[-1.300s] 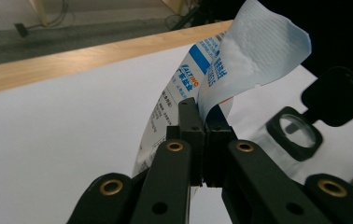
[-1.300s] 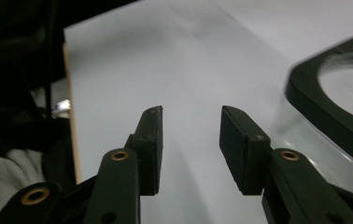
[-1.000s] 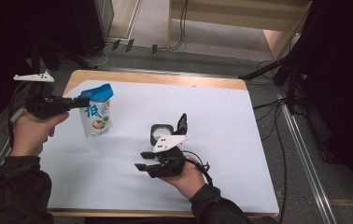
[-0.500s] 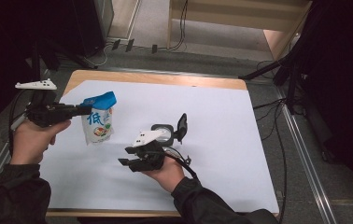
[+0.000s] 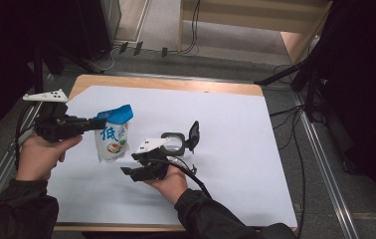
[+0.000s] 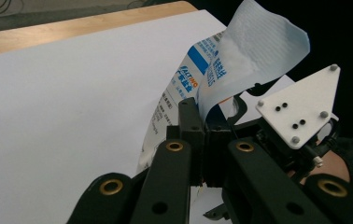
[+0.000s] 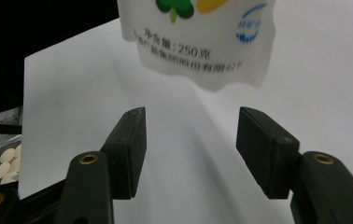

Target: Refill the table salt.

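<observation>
Gripping the pouch [image 5: 111,142] by its blue top, your left tongs [image 5: 99,122] hold it above the tabletop [image 5: 235,129]; your right tongs [image 7: 191,135], just opening, stand apart and empty beneath it.

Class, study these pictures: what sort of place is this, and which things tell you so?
Probably a lab or recording studio, not a home: a wooden table covered by a white sheet, cables trailing over grey floor, dark stands around. The left tool holds a printed pouch.
</observation>
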`<action>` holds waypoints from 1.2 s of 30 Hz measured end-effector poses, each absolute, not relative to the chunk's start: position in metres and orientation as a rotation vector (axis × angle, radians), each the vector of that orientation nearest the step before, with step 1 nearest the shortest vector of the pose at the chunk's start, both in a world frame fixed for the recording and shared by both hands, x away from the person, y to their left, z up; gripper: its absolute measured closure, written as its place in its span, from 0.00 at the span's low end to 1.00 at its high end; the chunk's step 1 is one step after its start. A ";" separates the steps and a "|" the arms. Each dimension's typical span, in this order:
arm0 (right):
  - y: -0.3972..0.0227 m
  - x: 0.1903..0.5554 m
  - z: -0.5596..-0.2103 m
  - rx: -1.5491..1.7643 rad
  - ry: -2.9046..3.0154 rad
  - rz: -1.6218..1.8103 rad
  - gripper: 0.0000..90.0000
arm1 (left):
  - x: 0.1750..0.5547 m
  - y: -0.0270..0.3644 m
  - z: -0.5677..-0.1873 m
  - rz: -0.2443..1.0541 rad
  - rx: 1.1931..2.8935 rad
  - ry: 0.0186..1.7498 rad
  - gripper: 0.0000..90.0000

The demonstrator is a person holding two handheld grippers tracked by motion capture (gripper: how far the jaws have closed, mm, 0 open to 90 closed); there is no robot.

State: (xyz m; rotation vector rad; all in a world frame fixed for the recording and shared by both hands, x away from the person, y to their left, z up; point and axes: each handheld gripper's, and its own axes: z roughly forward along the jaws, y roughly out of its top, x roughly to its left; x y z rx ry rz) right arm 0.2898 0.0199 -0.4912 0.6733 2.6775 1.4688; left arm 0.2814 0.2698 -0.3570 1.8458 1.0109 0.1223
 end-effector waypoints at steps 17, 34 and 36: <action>0.017 0.295 -0.495 0.758 2.656 1.468 0.50 | 0.275 0.244 -0.344 0.065 1.878 0.932 1.00; 0.024 0.296 -0.500 0.742 2.629 1.457 0.54 | 0.260 0.249 -0.337 0.016 1.845 0.941 1.00; 0.025 0.295 -0.498 0.742 2.617 1.470 0.56 | 0.260 0.250 -0.338 0.008 1.837 0.949 1.00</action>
